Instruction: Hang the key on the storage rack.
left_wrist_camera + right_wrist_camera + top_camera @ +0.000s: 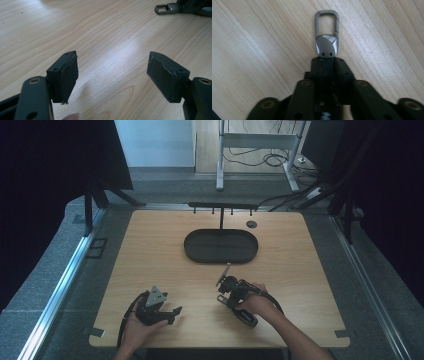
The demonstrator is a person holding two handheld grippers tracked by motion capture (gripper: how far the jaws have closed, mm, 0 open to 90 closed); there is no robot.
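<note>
a pale wooden bench (150, 245) stands on a grey floor, with dark curtains at both sides and a black oval tray (221, 246) with an upright hook rail (222, 206) near its far edge. the right gripper (223, 279), held in the person's right hand (256, 304) near the middle of the bench, has its jaws closed tight on the lower end of a grey metal clip (327, 37); the clip's loop sticks out past the jaw tips, just over the wood and pointing toward the tray. the left gripper (176, 311) rests low at the near left in the left hand (136, 327), its jaws spread wide with bare bench between the pads (67, 77).
</note>
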